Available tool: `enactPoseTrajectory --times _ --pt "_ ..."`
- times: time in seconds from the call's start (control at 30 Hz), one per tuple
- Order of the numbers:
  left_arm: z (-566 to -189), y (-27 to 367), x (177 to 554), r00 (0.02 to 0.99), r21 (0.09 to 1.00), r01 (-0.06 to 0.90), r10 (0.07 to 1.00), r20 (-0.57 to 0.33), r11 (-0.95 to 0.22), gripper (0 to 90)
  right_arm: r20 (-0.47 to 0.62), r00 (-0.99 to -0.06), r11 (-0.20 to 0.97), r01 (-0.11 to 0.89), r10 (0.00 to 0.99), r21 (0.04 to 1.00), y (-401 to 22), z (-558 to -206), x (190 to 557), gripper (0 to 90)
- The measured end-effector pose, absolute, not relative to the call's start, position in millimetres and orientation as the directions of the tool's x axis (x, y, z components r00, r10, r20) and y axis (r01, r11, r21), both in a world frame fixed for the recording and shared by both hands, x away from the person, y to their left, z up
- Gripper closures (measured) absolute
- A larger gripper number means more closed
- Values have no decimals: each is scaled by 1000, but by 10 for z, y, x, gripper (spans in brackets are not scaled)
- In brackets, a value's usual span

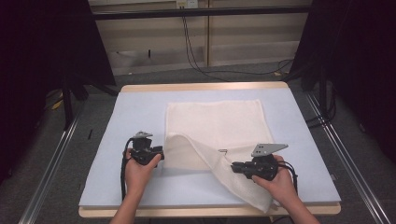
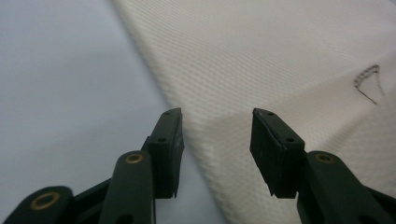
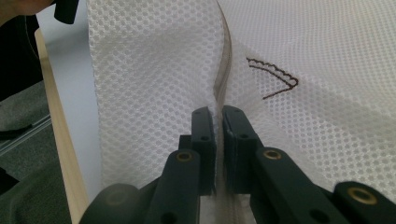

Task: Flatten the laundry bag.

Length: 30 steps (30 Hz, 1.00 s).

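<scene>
A white mesh towel (image 1: 215, 126) lies on the pale blue mat (image 1: 135, 112), with one part pulled diagonally toward the front right edge. My left gripper (image 1: 160, 156) rests at the towel's left edge, its jaws open. In the left gripper view the towel (image 2: 261, 51) lies beneath and between the open gripper (image 2: 217, 140), and the pads are clear of it. My right gripper (image 1: 236, 167) is shut on the raised fold of the towel (image 3: 154, 70). In the right gripper view the gripper (image 3: 219, 135) pinches that seam. A small brown stitched loop (image 3: 275, 79) sits near the held fold.
The mat covers a wooden table whose front edge (image 1: 187, 212) shows below the hands. Dark curtains stand at both sides. Cables (image 1: 196, 56) run across the floor behind the table. Metal rails (image 1: 51, 158) flank it on the floor.
</scene>
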<state>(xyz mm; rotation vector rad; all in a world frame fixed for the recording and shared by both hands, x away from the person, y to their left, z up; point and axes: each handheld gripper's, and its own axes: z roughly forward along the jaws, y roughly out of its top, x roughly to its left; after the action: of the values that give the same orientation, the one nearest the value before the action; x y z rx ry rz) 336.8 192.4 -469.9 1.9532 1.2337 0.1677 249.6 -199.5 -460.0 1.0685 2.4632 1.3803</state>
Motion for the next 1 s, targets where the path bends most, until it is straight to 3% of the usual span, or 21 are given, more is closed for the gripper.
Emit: enactPoseTrajectory --times 0.17,0.33,0.4,0.47,0.53,0.73,0.83,1.0 --pt "-4786 1909 3360 527 660 718 792 -309 -221 505 218 -744 337 516 631 787 -1994 -4600 2491 837" --pt "-4786 1839 3366 538 650 719 789 -297 -246 707 211 -745 342 513 633 787 -1987 -4601 2492 838" --pt "-4791 1848 3393 543 635 731 778 -316 -251 836 210 -745 343 514 633 786 -1984 -4598 2494 838" --pt "-4765 1842 3432 538 624 738 783 -312 -258 874 207 -747 346 511 632 787 -1979 -4597 2501 837" --pt "-4722 1837 3479 527 649 718 806 -269 -253 886 209 -750 348 510 627 786 -1971 -4597 2508 837" --pt "-4683 1942 3662 506 695 687 825 -252 -209 889 225 -782 361 495 581 790 -1899 -4585 2501 815" --pt "-4722 1959 3656 498 704 684 827 -260 -191 886 233 -785 352 493 574 796 -1908 -4540 2490 716" --pt "-4715 2021 3642 502 716 667 835 -227 -206 882 203 -763 343 489 613 802 -2071 -4470 2488 632"
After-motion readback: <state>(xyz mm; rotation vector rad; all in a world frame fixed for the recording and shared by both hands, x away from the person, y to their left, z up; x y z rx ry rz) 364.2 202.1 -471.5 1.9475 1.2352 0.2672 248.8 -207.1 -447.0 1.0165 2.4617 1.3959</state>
